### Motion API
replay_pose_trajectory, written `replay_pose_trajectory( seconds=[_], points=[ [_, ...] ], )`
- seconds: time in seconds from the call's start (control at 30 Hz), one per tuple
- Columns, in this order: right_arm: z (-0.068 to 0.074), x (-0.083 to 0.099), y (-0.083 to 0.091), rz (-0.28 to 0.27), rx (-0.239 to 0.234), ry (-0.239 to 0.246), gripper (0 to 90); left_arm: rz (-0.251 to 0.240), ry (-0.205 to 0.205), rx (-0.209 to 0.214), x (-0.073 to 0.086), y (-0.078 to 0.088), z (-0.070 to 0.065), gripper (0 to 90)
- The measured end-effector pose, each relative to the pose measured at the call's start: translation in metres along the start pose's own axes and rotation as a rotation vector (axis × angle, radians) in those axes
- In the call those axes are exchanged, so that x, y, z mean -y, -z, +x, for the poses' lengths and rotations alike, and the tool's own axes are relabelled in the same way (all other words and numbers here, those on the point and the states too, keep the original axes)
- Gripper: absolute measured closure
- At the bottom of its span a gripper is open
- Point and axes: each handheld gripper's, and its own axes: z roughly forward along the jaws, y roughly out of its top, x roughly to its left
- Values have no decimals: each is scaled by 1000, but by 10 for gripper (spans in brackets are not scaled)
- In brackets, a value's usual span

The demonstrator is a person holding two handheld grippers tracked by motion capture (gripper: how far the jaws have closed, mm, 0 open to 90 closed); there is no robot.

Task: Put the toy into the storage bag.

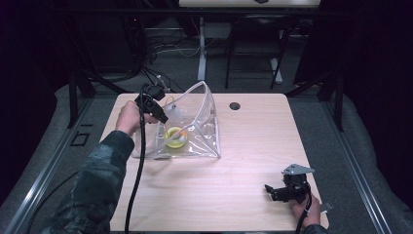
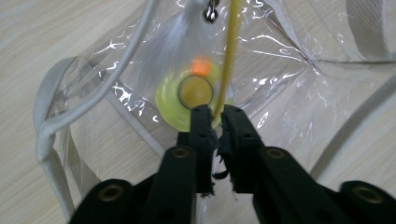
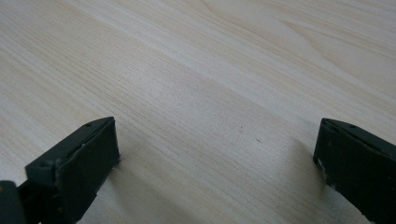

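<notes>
While looking down from the high view: pinching a yellow cord [image 1: 170,101] at the clear plastic bag [image 1: 204,122] with the left hand-held gripper [image 1: 158,115], bag standing on the wooden bench [image 1: 243,161]. Resting wide open, low at the near right: the right hand-held gripper [image 1: 280,191].

Left gripper view: squeezing the thin cord [image 2: 228,70] between nearly closed jaws, above a round yellow toy [image 2: 187,98] inside shiny, crinkly plastic. Best pulling slowly, keeping hold.

Right gripper view: hovering over smooth pale wood [image 3: 210,93], jaws far apart.

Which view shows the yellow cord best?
The left gripper view: the yellow cord runs down between that gripper's nearly shut jaws. From the high view it is a faint thread; the right gripper view looks at table.
</notes>
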Motion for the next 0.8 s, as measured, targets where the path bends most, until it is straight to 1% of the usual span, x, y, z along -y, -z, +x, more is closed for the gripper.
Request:
replay_pose_trajectory(
  seconds=[0.03,0.07,0.1,0.13,0.17,0.2,0.23,0.27,0.3,0.33,0.37,0.4,0.43,0.47,0.5,0.53,0.6,0.67,0.77,0.8],
  points=[
    [0,0,0,-4,-1,-3,0,-5,-14,6,2,6,0,762],
    [0,0,0,-4,-1,-3,0,-5,-14,6,2,6,0,737],
    [0,0,0,-2,1,-2,0,-20,-15,14,4,11,0,683],
    [0,0,0,-2,1,-2,0,-26,-14,17,5,14,-1,683],
    [0,0,0,-4,1,-3,0,-32,-20,12,7,18,-1,607],
    [0,0,0,-4,1,-3,0,-34,-18,4,8,21,-1,607],
    [0,0,0,-4,1,-3,0,-42,-19,-10,9,28,-2,517],
    [0,0,0,-4,1,-3,0,-57,-17,-14,10,31,-2,517],
    [0,0,0,-3,1,-2,0,-81,-10,-34,13,40,-3,462],
    [0,0,0,-3,1,-2,0,-81,-10,-34,13,40,-3,437],
    [0,0,0,-3,2,-2,0,-81,-12,-36,15,45,-2,409],
    [0,0,0,-3,2,-3,0,-97,-3,-39,20,52,0,387],
    [0,0,0,-3,2,-3,0,-97,-3,-39,20,52,0,363],
    [0,0,0,-3,2,-3,0,-104,4,-45,22,55,1,363],
    [0,0,0,-3,2,-2,0,-110,15,-51,26,59,3,332],
    [0,0,0,-3,2,-2,0,-114,17,-53,28,61,5,304],
    [0,0,0,-3,2,-2,0,-128,33,-62,35,66,8,257],
    [0,0,0,-3,2,-2,0,-133,33,-72,41,70,10,210],
    [0,0,0,-3,2,-2,0,-143,52,-81,52,77,14,147],
    [0,0,0,-2,3,-2,0,-152,52,-95,58,81,15,140]
  ],
)
